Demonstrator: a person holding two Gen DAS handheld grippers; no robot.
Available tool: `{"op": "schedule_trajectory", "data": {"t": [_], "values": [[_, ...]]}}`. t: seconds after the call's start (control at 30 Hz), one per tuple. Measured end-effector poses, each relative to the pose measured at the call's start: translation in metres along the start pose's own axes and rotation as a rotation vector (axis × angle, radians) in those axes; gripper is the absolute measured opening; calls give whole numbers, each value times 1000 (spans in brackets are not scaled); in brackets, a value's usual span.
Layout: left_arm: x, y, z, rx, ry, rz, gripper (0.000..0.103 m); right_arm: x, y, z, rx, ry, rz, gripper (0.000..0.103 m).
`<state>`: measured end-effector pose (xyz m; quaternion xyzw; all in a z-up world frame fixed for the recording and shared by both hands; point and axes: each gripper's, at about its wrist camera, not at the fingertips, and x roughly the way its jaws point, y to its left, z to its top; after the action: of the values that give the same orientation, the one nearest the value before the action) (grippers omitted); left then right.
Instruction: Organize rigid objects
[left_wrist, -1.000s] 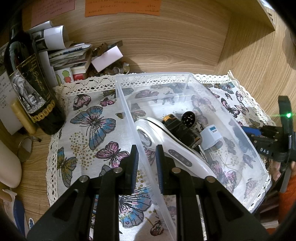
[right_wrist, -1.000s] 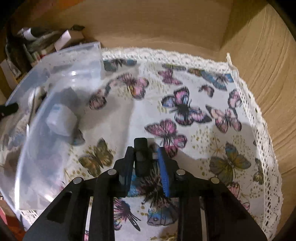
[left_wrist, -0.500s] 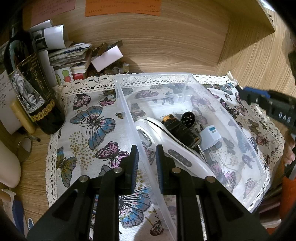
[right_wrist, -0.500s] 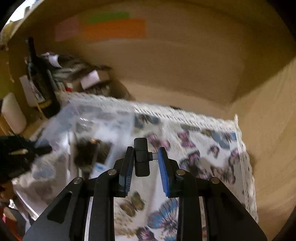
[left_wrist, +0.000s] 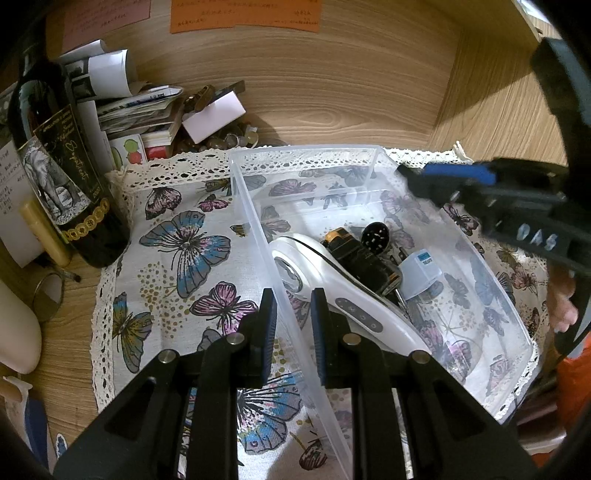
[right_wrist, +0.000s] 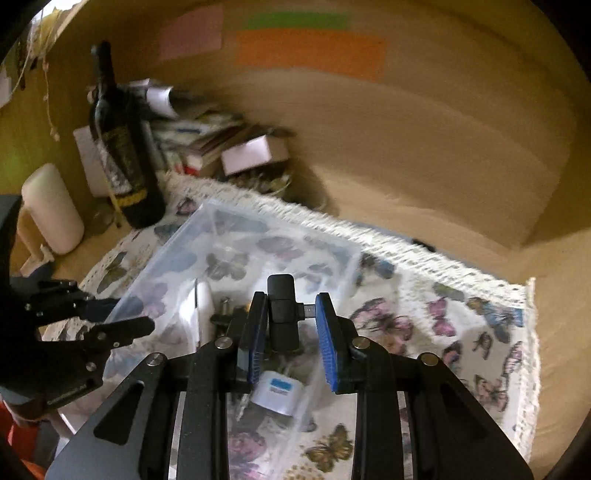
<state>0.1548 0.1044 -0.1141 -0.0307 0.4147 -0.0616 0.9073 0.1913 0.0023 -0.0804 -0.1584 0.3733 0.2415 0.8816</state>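
A clear plastic bin (left_wrist: 306, 153) stands on a butterfly cloth (left_wrist: 184, 243). My left gripper (left_wrist: 291, 306) is shut on the bin's left wall, near its front. Inside lie a white handheld device (left_wrist: 354, 302), a black gadget (left_wrist: 362, 258), a round black plug (left_wrist: 378, 234) and a white charger (left_wrist: 421, 271). My right gripper (right_wrist: 291, 310) is shut on a small black adapter (right_wrist: 282, 314) with a metal plug, held above the bin (right_wrist: 258, 225) and the charger (right_wrist: 277, 395). In the left wrist view the right gripper (left_wrist: 417, 177) hangs over the bin's right side. In the right wrist view the left gripper (right_wrist: 125, 315) sits at the left.
A dark wine bottle (left_wrist: 62, 177) stands left of the cloth, with a pile of papers and small boxes (left_wrist: 147, 110) behind it. A white bottle (right_wrist: 51, 206) stands further left. Wooden walls close in at the back and right.
My right gripper rose from the cloth at the right and swung left over the bin, still holding the black adapter. The left gripper and the bin stayed put.
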Motion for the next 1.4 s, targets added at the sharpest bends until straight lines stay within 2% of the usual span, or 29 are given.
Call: {"op": "schedule_trajectory", "data": {"t": [0.23,0.47,0.63,0.73,0.87,0.9,0.97,1.0,1.03,1.17,1.23,1.27,1.33,1.4], "values": [[0,0,0,-1,0,0,17,23,14,-11,-50,96,33,24],[1,0,1,-1,8,-2,17,17,14,-12,-48,89,28,25],[-6,-1,4,0,-7,27,17,-4,7,-11,-22,38,27,28],[-17,0,6,0,-29,57,20,-28,2,-13,-7,-28,21,37],[-40,-4,10,3,-82,93,24,-65,-6,-18,5,-131,-5,54],[-48,-8,11,6,-104,99,27,-74,-9,-20,10,-159,-10,61],[-66,-17,13,14,-159,108,38,-95,-14,-26,26,-213,-10,72],[-75,-23,14,21,-193,110,48,-104,-17,-29,35,-239,-8,77],[-85,-30,13,30,-227,114,55,-112,-19,-32,41,-260,-11,79],[-118,-54,10,44,-349,115,69,-143,-23,-46,62,-345,-48,87],[-131,-66,7,45,-405,106,82,-156,-23,-55,74,-392,-84,95],[-137,-71,5,45,-430,104,85,-162,-23,-59,82,-415,-98,101],[-146,-80,0,44,-478,105,97,-172,-22,-68,103,-462,-118,103],[-154,-88,-6,33,-517,114,101,-177,-20,-73,111,-482,-129,103]]}}
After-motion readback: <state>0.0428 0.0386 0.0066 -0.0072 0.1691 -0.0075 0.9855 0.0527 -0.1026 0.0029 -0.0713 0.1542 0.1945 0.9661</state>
